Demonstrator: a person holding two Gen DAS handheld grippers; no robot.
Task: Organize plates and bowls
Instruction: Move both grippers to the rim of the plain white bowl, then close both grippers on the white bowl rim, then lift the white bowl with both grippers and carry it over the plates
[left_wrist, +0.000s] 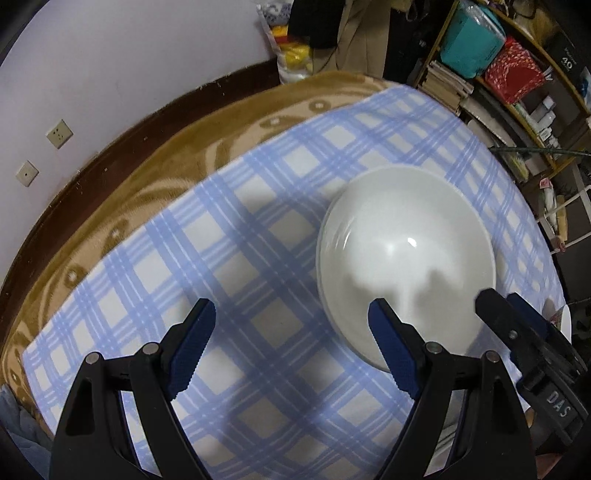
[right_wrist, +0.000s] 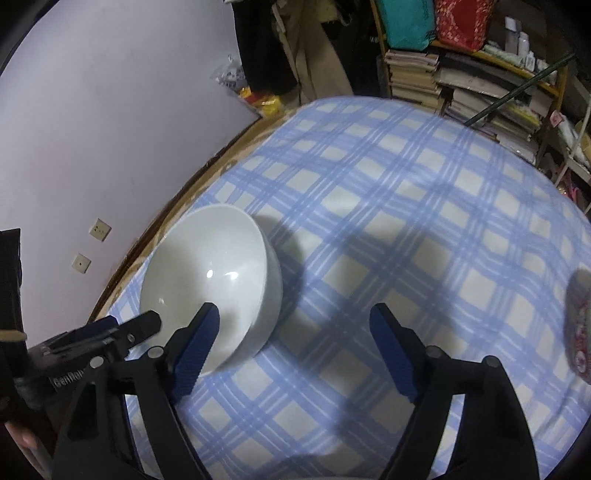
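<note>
A plain white bowl stands upright on the blue checked cloth. My left gripper hangs open over bare cloth to the bowl's left, and its right finger overlaps the bowl's near rim. My right gripper comes in at the bowl's right side. In the right wrist view the white bowl sits at the left. My right gripper is open there, its left finger over the bowl's near rim and only cloth between the pads. The left gripper reaches to the bowl's near left edge. Whether any finger touches the bowl I cannot tell.
A red-patterned dish sits at the cloth's right edge, and the rim of a white plate shows behind the right gripper. A brown blanket borders the cloth by the white wall. Shelves of books and boxes stand beyond.
</note>
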